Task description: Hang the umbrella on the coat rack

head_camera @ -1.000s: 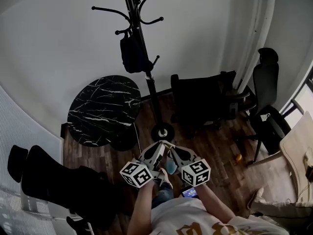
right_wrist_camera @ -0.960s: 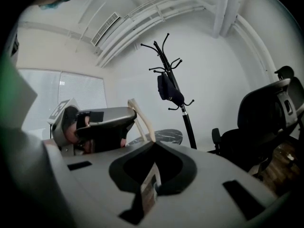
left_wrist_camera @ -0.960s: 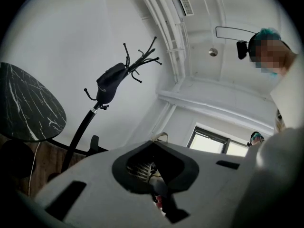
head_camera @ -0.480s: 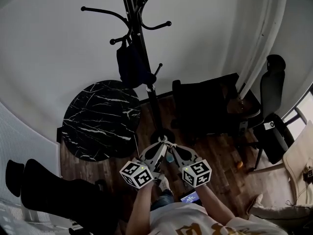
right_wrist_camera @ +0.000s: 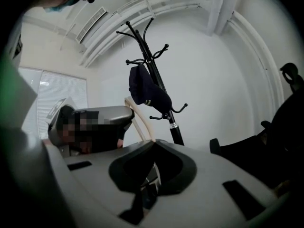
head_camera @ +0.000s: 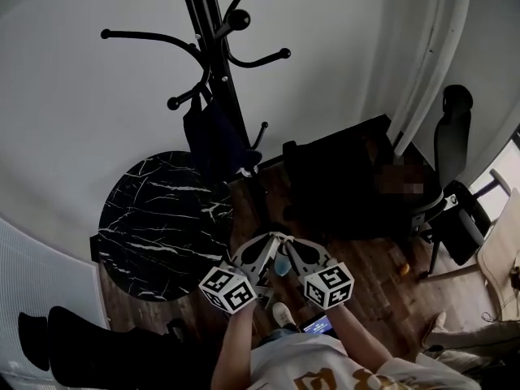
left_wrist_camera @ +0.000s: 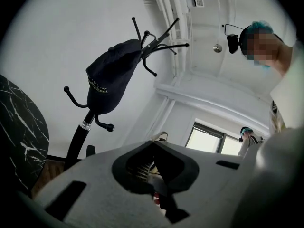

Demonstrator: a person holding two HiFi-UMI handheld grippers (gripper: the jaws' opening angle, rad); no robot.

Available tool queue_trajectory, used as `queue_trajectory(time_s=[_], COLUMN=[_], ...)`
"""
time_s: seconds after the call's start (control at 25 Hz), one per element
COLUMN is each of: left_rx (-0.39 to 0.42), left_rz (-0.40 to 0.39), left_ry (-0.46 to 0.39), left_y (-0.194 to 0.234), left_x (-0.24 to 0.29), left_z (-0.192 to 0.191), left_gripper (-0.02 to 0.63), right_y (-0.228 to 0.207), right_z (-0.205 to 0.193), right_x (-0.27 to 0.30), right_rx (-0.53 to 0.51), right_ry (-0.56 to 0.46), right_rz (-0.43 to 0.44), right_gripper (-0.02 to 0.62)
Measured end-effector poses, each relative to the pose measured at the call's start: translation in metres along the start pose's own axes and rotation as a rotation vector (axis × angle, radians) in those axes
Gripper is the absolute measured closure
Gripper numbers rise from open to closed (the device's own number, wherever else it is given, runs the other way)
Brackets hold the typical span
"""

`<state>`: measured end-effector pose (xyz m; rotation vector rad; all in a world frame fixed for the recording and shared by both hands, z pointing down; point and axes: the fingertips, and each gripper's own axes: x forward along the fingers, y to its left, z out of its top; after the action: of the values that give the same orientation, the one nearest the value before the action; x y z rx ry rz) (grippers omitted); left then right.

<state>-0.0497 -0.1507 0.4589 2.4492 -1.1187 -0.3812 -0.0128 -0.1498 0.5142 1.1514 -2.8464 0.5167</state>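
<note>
The black coat rack (head_camera: 213, 47) stands ahead by the white wall, with a dark cap (head_camera: 213, 140) hung on a lower hook; its upper hooks are bare. My left gripper (head_camera: 268, 240) and right gripper (head_camera: 283, 240) are held low with their tips meeting. The umbrella's cream curved handle (right_wrist_camera: 136, 120) rises just past the right jaws, and its pale tip (left_wrist_camera: 160, 137) shows above the left jaws. Both pairs of jaws look shut around it. The rest of the umbrella is hidden under the grippers. The rack (left_wrist_camera: 80, 132) and cap (left_wrist_camera: 111, 75) loom above in the left gripper view.
A round black marble table (head_camera: 158, 218) stands left of the rack's base. A black armchair (head_camera: 341, 185) sits to the right, an office chair (head_camera: 455, 185) further right. A dark sofa (head_camera: 106, 352) lies at lower left. My shoe (head_camera: 282, 315) is on the wood floor.
The rack has grown larger and nearer in the head view, and more of its upper hooks show. Both grippers have stayed together at the same spot.
</note>
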Motion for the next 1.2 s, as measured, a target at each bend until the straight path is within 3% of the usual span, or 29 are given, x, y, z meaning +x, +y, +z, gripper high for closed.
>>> queue_trajectory(time_s=[0.48, 1.2], left_rx=[-0.024, -0.044], left_rz=[-0.079, -0.081], left_ry=[0.006, -0.020], left_y=[0.032, 0.065], left_x=[0.018, 0.034], left_z=[0.017, 0.040], left_gripper=[0.586, 0.586], right_y=[-0.011, -0.023], right_z=[0.011, 0.027], right_x=[0.034, 0.069], right_rx=[0.007, 0.028], right_ry=[-0.031, -0.056], right_rz=[-0.073, -0.068], right_gripper=[0.583, 0.583])
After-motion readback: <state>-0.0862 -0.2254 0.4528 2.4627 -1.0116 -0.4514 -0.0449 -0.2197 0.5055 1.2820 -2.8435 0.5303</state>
